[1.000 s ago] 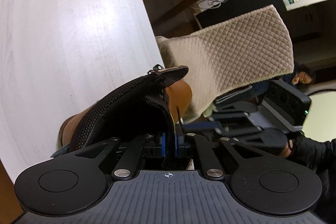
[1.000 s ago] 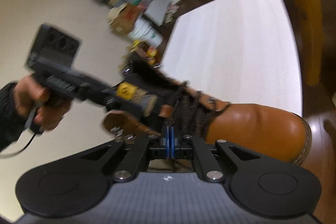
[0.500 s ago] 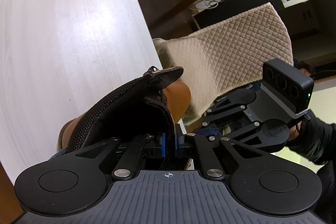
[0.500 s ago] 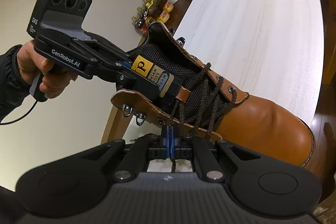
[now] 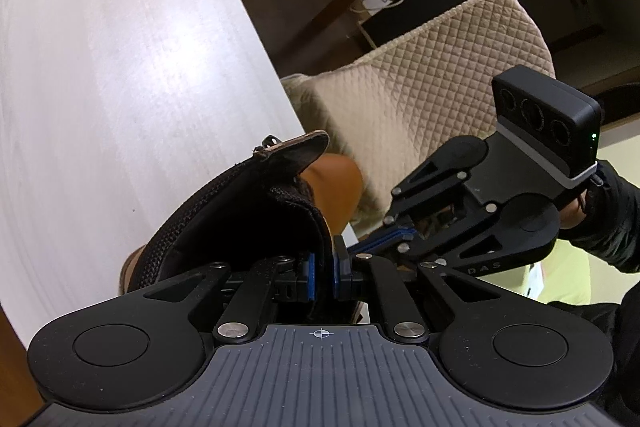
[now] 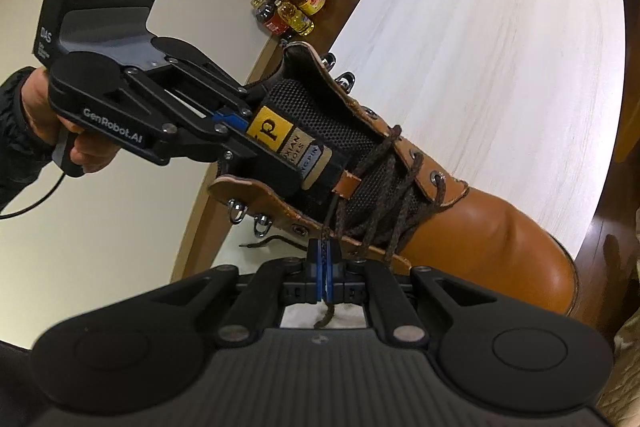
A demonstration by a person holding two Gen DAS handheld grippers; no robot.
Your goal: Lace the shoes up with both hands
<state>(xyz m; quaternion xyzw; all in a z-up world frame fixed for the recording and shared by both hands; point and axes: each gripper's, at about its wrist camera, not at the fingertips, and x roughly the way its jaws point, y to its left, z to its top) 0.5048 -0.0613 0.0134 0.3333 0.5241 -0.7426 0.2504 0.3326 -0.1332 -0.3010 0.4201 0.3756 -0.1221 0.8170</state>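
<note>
Tan boot on table, lace pinched in right hand-held gripper

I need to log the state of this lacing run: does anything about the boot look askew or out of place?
Yes. The boot is only part laced: the lace crosses the lower eyelets while the upper hooks hang bare. The tongue is pulled out to one side, pinched by the left gripper. The right gripper pinches the lace.
</note>
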